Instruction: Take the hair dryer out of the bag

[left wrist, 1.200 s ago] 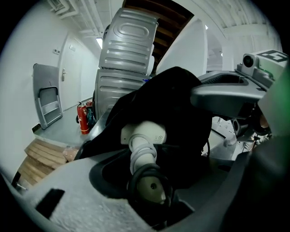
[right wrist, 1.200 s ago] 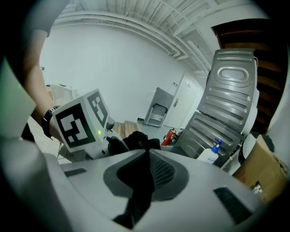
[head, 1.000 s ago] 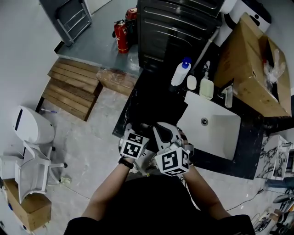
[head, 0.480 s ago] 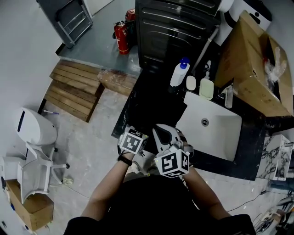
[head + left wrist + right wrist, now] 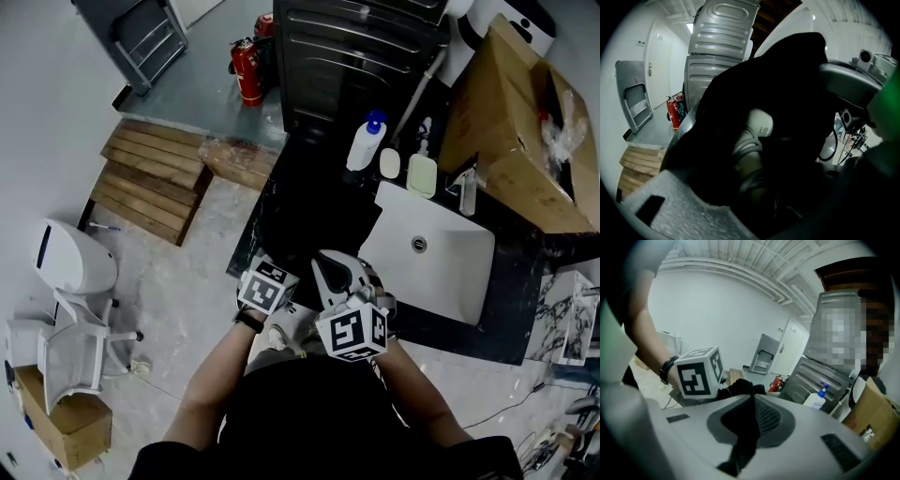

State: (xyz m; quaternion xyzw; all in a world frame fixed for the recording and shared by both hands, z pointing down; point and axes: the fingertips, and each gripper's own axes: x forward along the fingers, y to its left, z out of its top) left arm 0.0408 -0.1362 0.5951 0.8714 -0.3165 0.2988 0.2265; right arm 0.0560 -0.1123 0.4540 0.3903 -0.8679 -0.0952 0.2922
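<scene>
- Left claw [image 5: 778,187]: jaws apart, just eased inward; only its view shows the hair dryer [image 5: 752,140] inside the bag [image 5: 787,70], between them.
- Right claw [image 5: 751,401]: clamped on bag cloth.

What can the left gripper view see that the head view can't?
Only the left gripper view looks into the black bag and shows the pale hair dryer with its cord wound round. Only the head view shows the white sink and the blue-capped bottle. Both show the red fire extinguisher and the wooden pallets.
</scene>
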